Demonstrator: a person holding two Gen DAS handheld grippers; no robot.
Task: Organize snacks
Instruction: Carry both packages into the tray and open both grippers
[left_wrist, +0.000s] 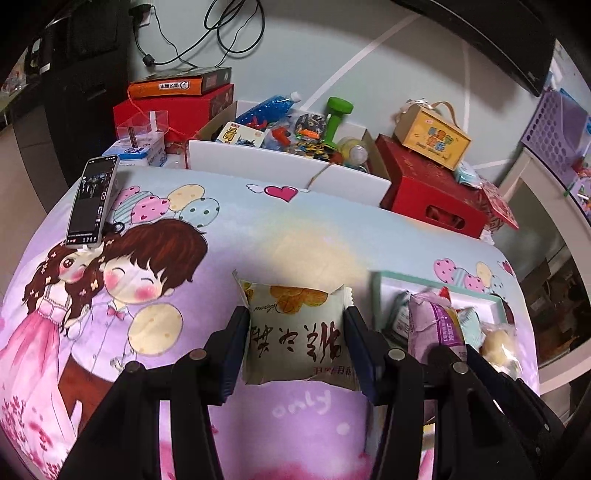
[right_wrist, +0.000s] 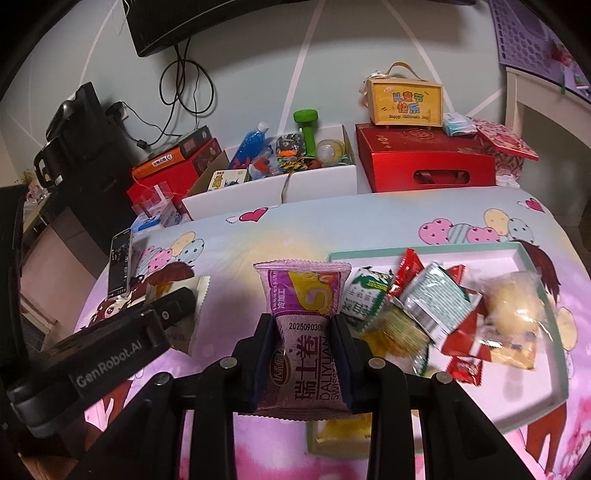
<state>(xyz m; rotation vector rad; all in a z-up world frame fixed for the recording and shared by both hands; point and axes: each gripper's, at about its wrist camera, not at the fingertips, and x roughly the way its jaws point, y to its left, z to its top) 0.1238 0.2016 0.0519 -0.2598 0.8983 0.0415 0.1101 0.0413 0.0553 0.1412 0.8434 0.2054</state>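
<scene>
While each hand works its own tool, the left gripper is closed on a cream-white foil snack packet with printed biscuits, its fingers pinching the packet's two side edges so it rides flat between them, above the cartoon-printed bedsheet and left of the mint-rimmed shallow white tray. The right gripper likewise clamps a mauve plastic Swiss-roll wrapper with a yellow panel, gripped at its lower half with the top seam pointing away, seemingly just over the tray's near-left edge; whether it touches anything below cannot be told. Both packets are held clear of the pile, which suggests they are being carried to or sorted against the tray, though which way is only a guess. Inside the tray, to the right of the mauve wrapper, lies a loose heap: a green-and-white sachet, a silver-green foil pouch, red wrappers and a clear bag of pale round cakes, overlapping one another. Well left of the tray, a dark smartphone stands propped on the sheet, probably for recording. Beyond the tray's far side, past the bed edge, sit a white open cardboard box of toys with a green dumbbell, and a red gift box bearing a small yellow handled carton.
</scene>
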